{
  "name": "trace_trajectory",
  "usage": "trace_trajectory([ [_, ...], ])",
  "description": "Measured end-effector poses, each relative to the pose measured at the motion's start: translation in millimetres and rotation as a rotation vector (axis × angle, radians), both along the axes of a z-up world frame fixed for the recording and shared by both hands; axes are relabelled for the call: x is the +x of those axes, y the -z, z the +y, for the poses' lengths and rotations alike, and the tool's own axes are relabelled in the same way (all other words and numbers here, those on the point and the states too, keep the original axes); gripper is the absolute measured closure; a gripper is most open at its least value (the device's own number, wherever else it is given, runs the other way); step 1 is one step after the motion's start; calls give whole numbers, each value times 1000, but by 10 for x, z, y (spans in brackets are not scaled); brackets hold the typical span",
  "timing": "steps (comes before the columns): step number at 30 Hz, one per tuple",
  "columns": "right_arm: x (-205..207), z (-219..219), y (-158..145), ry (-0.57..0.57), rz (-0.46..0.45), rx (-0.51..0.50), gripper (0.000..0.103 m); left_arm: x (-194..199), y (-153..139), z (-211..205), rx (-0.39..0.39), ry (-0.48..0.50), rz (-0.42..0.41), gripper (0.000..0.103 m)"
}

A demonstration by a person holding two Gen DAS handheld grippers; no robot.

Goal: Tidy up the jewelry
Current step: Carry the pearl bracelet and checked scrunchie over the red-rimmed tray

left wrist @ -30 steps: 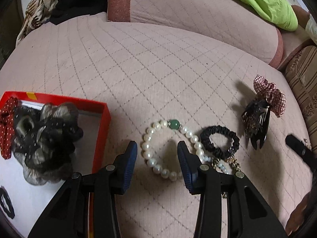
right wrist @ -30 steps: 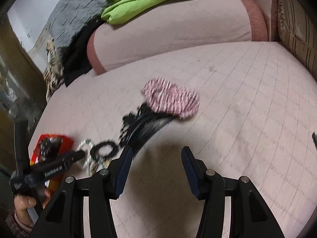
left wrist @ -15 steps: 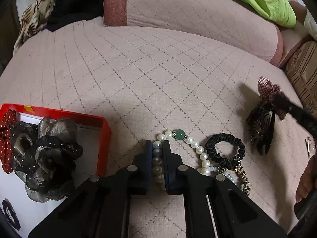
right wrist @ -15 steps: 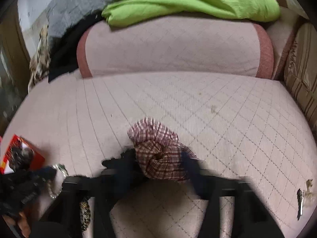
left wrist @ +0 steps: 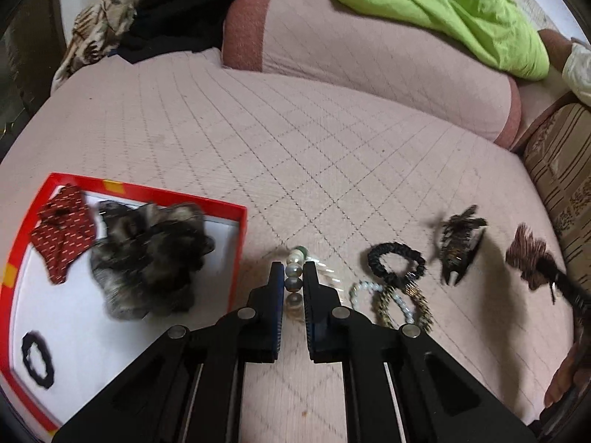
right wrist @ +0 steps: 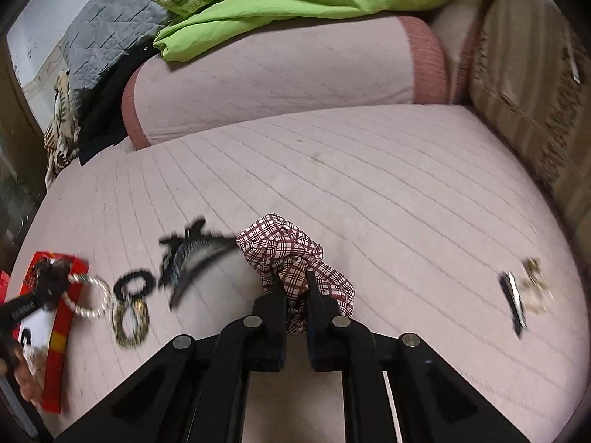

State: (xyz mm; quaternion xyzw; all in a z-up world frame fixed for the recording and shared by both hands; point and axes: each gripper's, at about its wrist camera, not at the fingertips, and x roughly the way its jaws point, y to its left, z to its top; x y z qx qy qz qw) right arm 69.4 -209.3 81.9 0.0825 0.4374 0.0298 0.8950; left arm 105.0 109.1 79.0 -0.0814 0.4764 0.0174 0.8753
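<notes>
My left gripper (left wrist: 293, 277) is shut on the pearl bracelet (left wrist: 294, 271), held just right of the red box (left wrist: 242, 229). The box holds a red patterned bow (left wrist: 62, 234), a dark ruffled scrunchie (left wrist: 147, 254) and a small black hair tie (left wrist: 37, 360). My right gripper (right wrist: 295, 288) is shut on the plaid scrunchie (right wrist: 284, 247), lifted off the sofa seat. A black scrunchie (left wrist: 395, 262), beaded bracelets (left wrist: 391, 301) and a black claw clip (left wrist: 458, 247) lie on the seat between the grippers.
The pink quilted sofa seat (left wrist: 295, 147) has a bolster cushion (left wrist: 369, 51) behind with a green blanket (left wrist: 443, 7). A striped armrest (left wrist: 561, 170) is at the right. A black clip and a gold trinket (right wrist: 524, 295) lie on the seat's right side.
My left gripper closed on the pearl bracelet and lifted it toward the red box. My right gripper closed on the plaid scrunchie and lifted it away from the claw clip.
</notes>
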Motion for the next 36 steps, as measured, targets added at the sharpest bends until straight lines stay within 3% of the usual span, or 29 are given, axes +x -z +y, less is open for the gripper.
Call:
trace_trajectory([
  [8, -594, -172, -71, 20, 15, 45, 94, -509, -330, 98, -54, 0, -46, 94],
  [18, -950, 133, -290, -51, -17, 72, 94, -1227, -775, 335, -104, -10, -134, 94],
  [36, -1249, 1222, -567, -270, -51, 58, 94, -1875, -1183, 803, 59, -106, -236, 93],
])
